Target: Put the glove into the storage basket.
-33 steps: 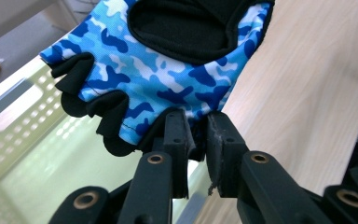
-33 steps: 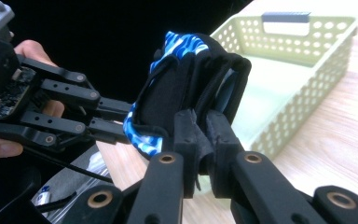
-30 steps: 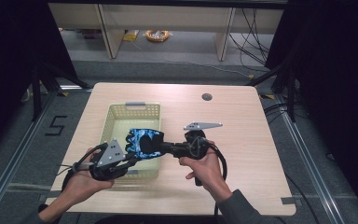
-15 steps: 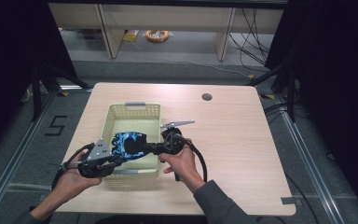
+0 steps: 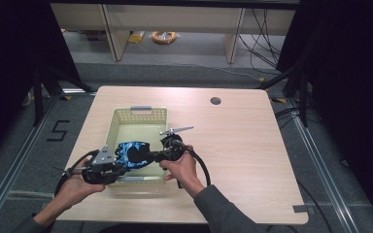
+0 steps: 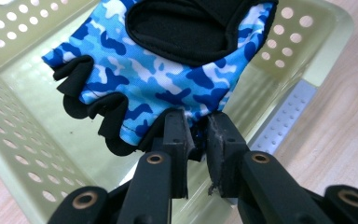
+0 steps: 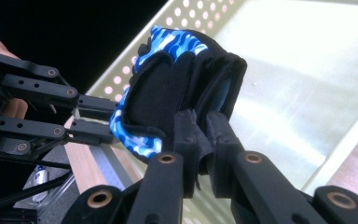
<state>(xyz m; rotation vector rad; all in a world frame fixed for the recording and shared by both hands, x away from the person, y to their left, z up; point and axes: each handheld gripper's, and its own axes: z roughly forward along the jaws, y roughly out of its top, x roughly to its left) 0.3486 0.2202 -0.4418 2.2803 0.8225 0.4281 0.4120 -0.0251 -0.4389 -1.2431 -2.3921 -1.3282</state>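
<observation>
Both grippers have been lowered and drawn leftward since a second ago, the glove now held low over the basket's near end. One pale wooden table (image 5: 252, 160) is seen on a grey floor. The left gripper (image 5: 117, 167) is clamped on one blue camouflage glove (image 5: 132, 153); the right gripper (image 5: 151, 156) is pinched on its black cuff, above one perforated basket (image 5: 138, 115).
</observation>
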